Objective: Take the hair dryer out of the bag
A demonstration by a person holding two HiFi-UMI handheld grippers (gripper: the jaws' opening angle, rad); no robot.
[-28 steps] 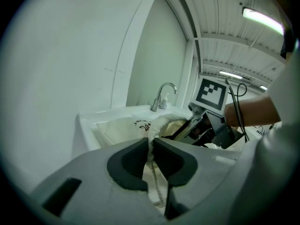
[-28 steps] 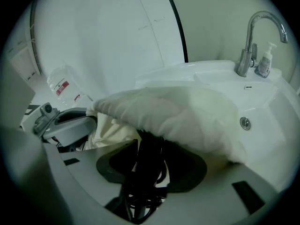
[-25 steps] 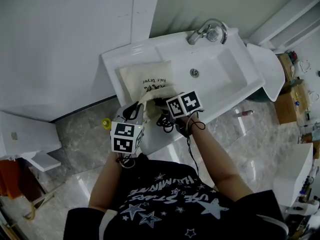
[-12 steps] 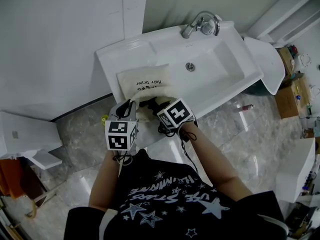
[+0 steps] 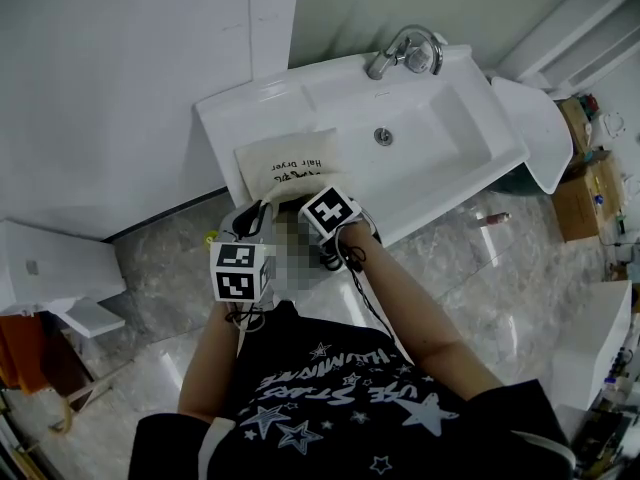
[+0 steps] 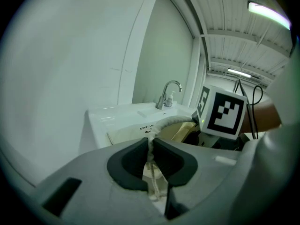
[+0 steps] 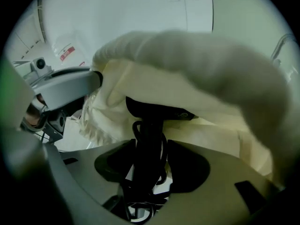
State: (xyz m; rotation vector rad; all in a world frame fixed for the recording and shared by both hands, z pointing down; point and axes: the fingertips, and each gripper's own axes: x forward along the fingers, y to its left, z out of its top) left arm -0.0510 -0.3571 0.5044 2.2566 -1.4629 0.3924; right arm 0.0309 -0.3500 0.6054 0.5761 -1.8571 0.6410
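Left tongs [image 6: 150,148] pinching the bag [image 5: 290,158], your right tongs [image 7: 149,154] — just widening — straddle the hair dryer [image 7: 157,109]: catch only cord [image 7: 162,171], it slips.

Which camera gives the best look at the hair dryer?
The right gripper view: the black hair dryer sits central, poking from the bag. The head view hides it; the left gripper view shows mainly the bag.
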